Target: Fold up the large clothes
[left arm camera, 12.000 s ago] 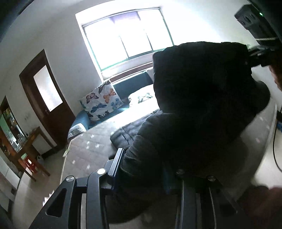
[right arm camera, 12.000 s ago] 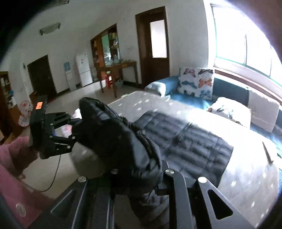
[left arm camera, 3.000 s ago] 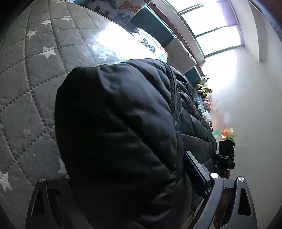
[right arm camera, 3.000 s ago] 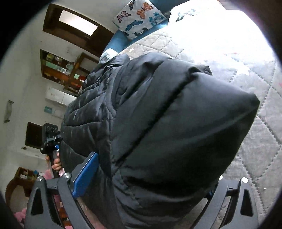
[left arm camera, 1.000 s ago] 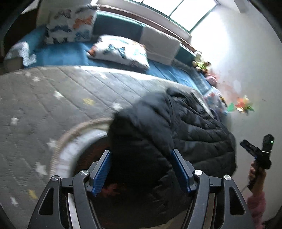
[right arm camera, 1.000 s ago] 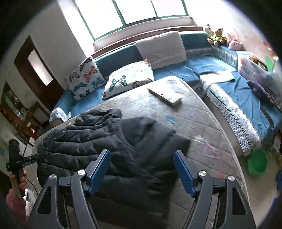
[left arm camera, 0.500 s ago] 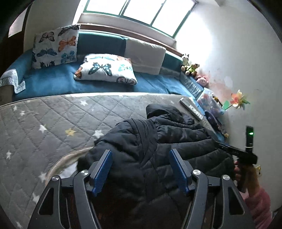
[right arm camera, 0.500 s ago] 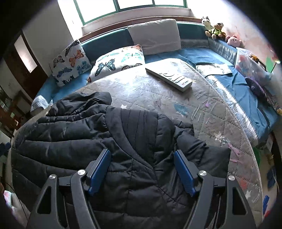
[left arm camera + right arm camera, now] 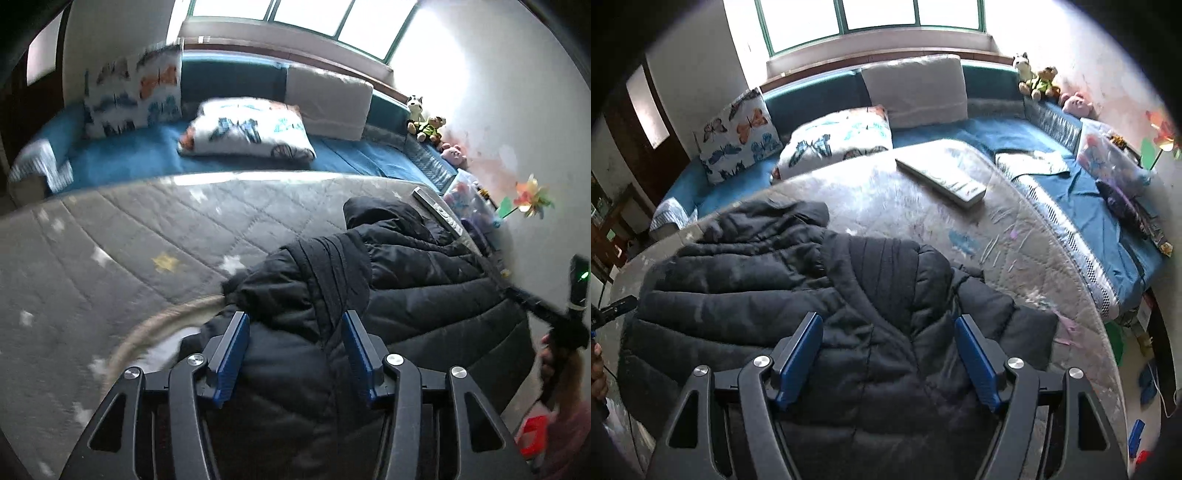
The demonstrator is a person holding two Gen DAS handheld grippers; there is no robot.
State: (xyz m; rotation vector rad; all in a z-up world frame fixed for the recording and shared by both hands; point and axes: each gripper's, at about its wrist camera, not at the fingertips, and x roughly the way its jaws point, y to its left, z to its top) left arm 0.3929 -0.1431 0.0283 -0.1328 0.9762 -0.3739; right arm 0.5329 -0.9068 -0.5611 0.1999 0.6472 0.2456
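A black puffer jacket (image 9: 406, 266) lies spread on the grey quilted mattress (image 9: 129, 229), hood toward the far side. My left gripper (image 9: 294, 316) hovers over the jacket's near left edge. Its jaws are closing with a padded bulge of the jacket between the blue pads (image 9: 232, 354), and I see no pad pressing on it. In the right wrist view the jacket (image 9: 757, 280) fills the foreground. My right gripper (image 9: 887, 316) stands open and wide above its right side, near a folded sleeve (image 9: 1015, 325), gripping nothing.
A white remote control (image 9: 942, 173) lies on the mattress (image 9: 886, 192) beyond the jacket. Behind it are butterfly pillows (image 9: 838, 144), a grey cushion (image 9: 916, 88) and stuffed toys (image 9: 1038, 81) on a blue sofa. The mattress edge drops to the floor at right, by a green basin (image 9: 1115, 343).
Three seconds ago both grippers were wrapped in the jacket; now it lies on the mattress. Over the last second both grippers moved in over it, and the left jaws narrowed.
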